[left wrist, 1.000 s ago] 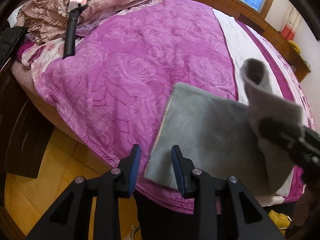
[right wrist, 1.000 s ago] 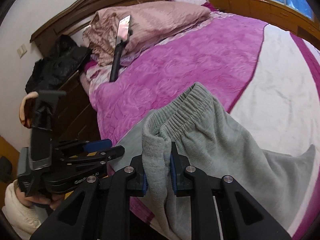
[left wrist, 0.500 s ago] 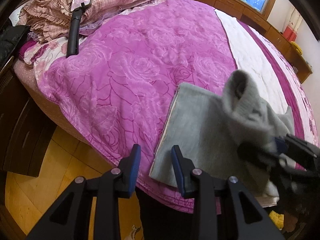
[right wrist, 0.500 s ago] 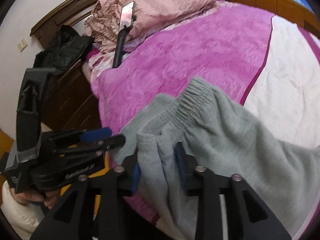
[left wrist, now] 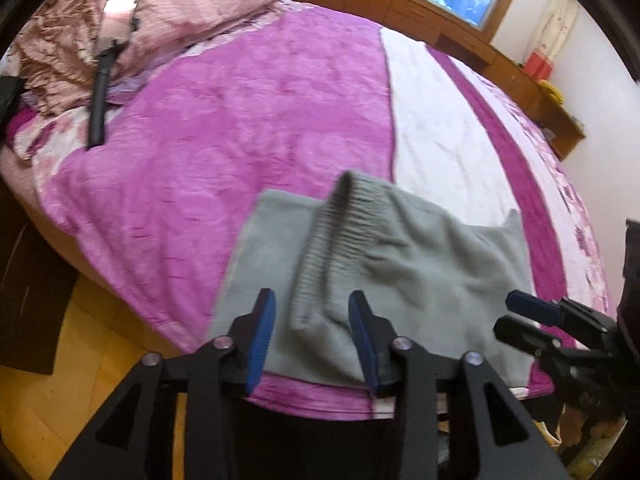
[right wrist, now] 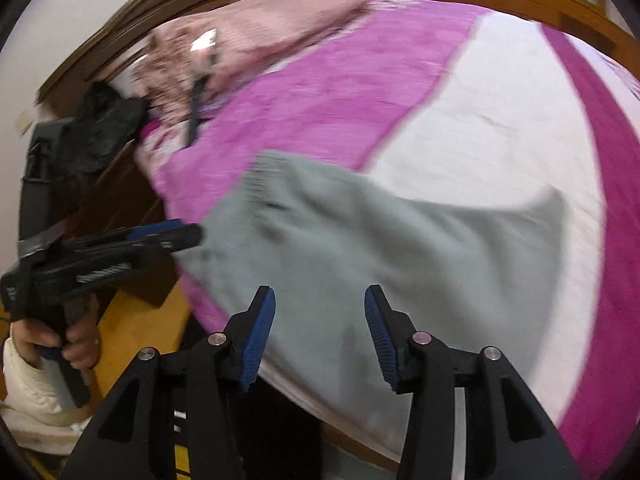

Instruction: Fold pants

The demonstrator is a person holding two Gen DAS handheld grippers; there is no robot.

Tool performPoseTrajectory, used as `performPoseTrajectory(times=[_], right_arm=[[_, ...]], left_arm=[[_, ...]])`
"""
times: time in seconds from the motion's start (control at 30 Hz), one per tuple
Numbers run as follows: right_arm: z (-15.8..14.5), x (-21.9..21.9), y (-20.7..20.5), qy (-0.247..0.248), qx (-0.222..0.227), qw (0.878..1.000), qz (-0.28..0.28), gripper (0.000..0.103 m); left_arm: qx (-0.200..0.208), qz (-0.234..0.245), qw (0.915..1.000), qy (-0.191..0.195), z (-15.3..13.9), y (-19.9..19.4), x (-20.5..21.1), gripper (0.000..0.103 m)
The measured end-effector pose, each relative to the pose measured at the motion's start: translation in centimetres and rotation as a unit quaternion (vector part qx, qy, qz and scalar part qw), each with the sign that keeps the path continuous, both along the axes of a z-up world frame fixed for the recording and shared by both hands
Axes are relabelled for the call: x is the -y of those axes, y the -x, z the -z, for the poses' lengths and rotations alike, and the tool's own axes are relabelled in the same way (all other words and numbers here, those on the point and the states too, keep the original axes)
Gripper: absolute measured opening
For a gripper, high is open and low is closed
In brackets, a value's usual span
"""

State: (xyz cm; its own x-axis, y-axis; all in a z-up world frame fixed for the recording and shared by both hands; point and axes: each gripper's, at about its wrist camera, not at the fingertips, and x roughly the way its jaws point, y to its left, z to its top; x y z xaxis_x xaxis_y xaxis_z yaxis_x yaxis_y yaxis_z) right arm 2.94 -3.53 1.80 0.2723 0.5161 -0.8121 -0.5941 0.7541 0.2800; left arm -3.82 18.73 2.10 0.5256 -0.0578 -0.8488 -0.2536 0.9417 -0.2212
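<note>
A: Starting on the left — what is the left gripper doing?

B: Its jaws are opening, pads clear of the ribbed waistband bunched between them. The grey pants lie folded at the near edge of the bed, likely set there within easy reach.

A: And the right gripper?

B: Opening too, holding nothing, the cloth lying beyond it; its view is blurred.

A: Any writing?

B: None readable.
</note>
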Motion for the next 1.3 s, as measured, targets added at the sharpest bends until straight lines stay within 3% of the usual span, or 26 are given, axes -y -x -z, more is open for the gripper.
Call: performPoseTrajectory(times=[0.3,0.6,0.77,0.83,0.9,1.1,1.3], right_arm=[[2.8,7.9,-1.6,-0.001,-0.051,0.993,0.107,0.04],[5.7,7.6,-2.2,0.001,-0.071,0.992,0.105,0.042],[6.7,8.0,-2.3,-0.031,-0.082,0.99,0.111,0.055],[6.8,8.2,-2.3,-0.046,-0.087,0.989,0.113,0.056],[6.8,8.3,-2.3,-0.052,-0.089,0.988,0.115,0.057],[6.6,8.9,-2.1,-0.071,-0.094,0.986,0.122,0.057],[5.6,9.7,-2.0,-0.093,-0.103,0.981,0.138,0.057]], left_arm=[[-0.032,0.016,0.9993,-0.012,2.2,-2.0,2.2,0.042],[-0.046,0.009,0.9979,-0.045,4.1,-2.6,2.6,0.043],[-0.035,-0.003,0.9987,-0.036,4.7,-2.7,2.4,0.043],[-0.028,-0.007,0.9991,-0.03,4.7,-2.6,2.3,0.04],[-0.021,-0.005,0.9995,-0.021,4.6,-2.3,2.2,0.027],[0.008,-0.003,0.9999,-0.006,3.0,-1.3,2.2,0.02],[0.088,0.017,0.9956,-0.026,-2.6,0.4,2.6,0.019]])
